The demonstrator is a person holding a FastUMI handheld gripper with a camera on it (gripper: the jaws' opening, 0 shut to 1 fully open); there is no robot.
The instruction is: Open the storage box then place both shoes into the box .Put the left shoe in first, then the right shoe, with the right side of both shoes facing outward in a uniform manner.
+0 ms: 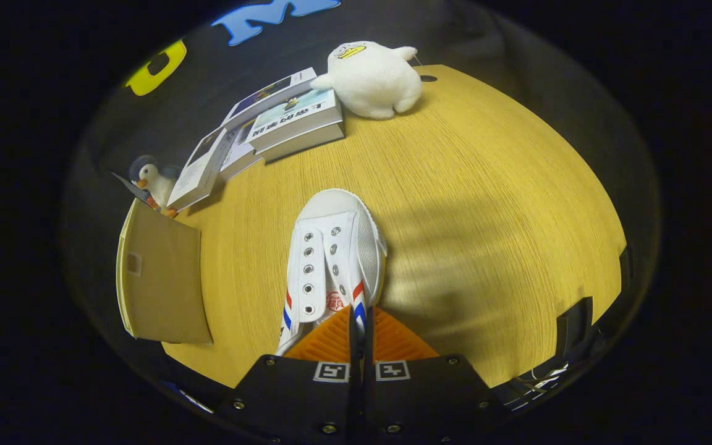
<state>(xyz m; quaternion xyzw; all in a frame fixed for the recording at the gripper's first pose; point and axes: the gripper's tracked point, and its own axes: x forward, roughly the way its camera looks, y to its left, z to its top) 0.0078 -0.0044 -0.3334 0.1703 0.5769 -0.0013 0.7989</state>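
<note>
Gripper (361,321) fingers pinch the white shoe's (334,259) collar; toe points toward the books (294,120). Shoe transfer appears underway. Next: carry to the box.

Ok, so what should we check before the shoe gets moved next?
1. Grip: the hand-held gripper has both fingers pinched on the collar edge of the white shoe: ok.
2. Is this the left shoe, which goes in first: cannot tell.
3. Storage box open: a flat brown panel lies beside the shoe, and whether the box is open is unclear: cannot tell.
4. Way from shoe to box: bare table between them: ok.
5. Books and plush duck sit beyond the toe, apart from the shoe: ok.
</note>
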